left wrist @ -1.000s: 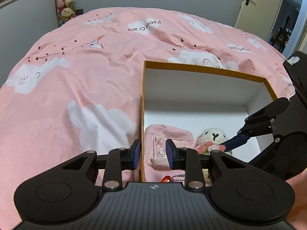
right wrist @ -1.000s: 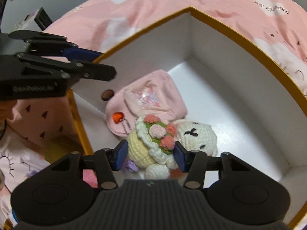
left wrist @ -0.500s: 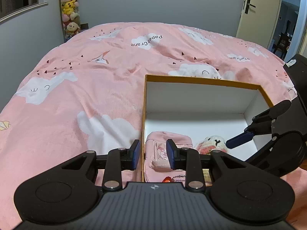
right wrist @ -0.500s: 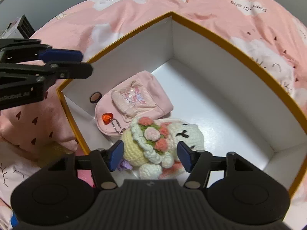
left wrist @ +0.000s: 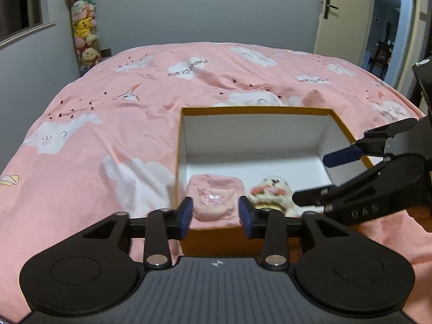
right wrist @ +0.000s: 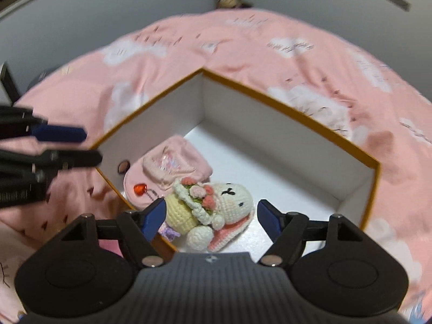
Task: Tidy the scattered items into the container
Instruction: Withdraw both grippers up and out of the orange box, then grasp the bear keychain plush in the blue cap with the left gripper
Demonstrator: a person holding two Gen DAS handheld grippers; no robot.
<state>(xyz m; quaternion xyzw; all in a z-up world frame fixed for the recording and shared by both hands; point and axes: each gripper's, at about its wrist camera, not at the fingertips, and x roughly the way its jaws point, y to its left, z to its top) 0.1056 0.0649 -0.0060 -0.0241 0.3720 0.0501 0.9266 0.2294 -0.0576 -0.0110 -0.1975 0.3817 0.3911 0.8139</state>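
You are looking at a bed cover [left wrist: 113, 135] of soft, matt pink cloth with a faintly fuzzy nap, printed with white clouds. On it sits a box [left wrist: 259, 111] that looks like stiff card: its rim and outside are matt mustard paper, its inside smooth, plain white. Inside lies a small pouch [right wrist: 172, 162] of pink fabric with a glittery clear front panel and a glossy red heart charm [right wrist: 139, 188] on a fine metal chain. Beside it lies a toy rabbit [right wrist: 216, 205] of crocheted yarn, bumpy and matt. Both tools you hold are matt black plastic with ribbed bodies, shiny metal pins and smooth blue pads [left wrist: 186, 213].
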